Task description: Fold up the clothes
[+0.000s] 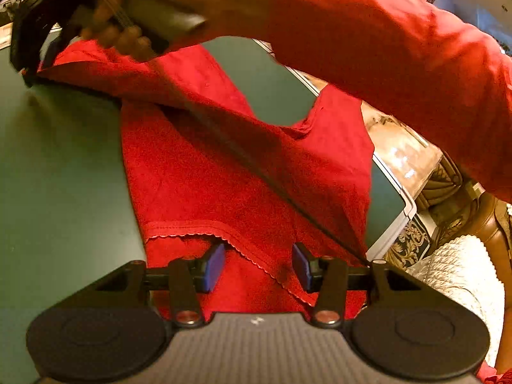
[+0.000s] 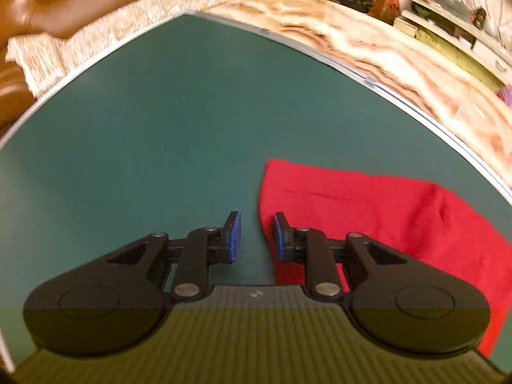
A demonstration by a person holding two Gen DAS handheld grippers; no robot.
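From the left wrist, the red garment (image 1: 224, 172) lies long, stretching from the left gripper (image 1: 258, 264) toward the table's (image 1: 57, 166) far edge. The jaws are apart, holding nothing, the hem between them.

From the right wrist, the cloth sits beside the right gripper (image 2: 254, 235), near the table's right edge. Its jaws gape too, empty.

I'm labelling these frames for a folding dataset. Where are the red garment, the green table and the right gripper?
red garment (image 1: 204, 172): left wrist view, on its flat middle panel.
green table (image 2: 166, 134): right wrist view, on bare tabletop.
right gripper (image 2: 256, 236): right wrist view, midway between its blue-padded fingertips, open.
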